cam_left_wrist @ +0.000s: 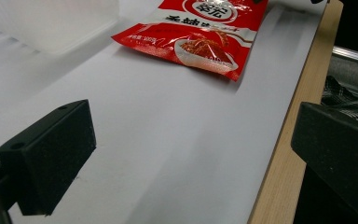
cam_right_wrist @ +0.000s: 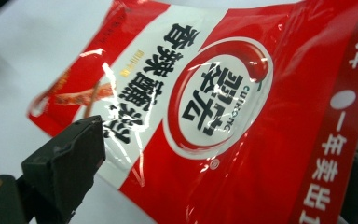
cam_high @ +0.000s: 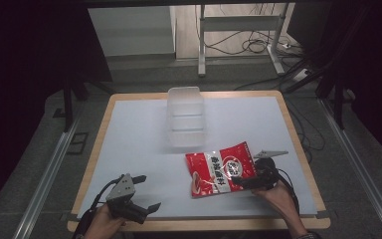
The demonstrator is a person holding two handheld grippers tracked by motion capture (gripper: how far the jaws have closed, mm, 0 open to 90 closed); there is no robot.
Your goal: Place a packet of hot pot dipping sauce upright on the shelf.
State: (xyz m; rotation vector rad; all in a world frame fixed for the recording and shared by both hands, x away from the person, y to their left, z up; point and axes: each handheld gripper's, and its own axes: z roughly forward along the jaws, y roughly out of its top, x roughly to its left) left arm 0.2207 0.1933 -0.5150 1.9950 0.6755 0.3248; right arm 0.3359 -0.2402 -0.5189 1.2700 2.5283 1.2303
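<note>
A red and white snack bag (cam_high: 219,172) lies on the white table top (cam_high: 134,134), right of centre. My right gripper (cam_high: 252,172) is at the bag's right edge, held by a hand. In the right gripper view the bag (cam_right_wrist: 223,93) spreads between the two jaws, which stand wide apart; the gripper (cam_right_wrist: 214,177) is open around it. My left gripper (cam_high: 146,193) is open near the table's front left, with nothing between its fingers. From the left gripper (cam_left_wrist: 191,154) the bag (cam_left_wrist: 200,32) lies farther off on the white surface.
A clear plastic container (cam_high: 184,117) stands at the back middle of the table, just behind the bag, and shows as the container (cam_left_wrist: 46,23) in the left gripper view. The table has a wooden rim (cam_high: 298,144). Beyond it are a metal frame and floor cables (cam_high: 248,45).
</note>
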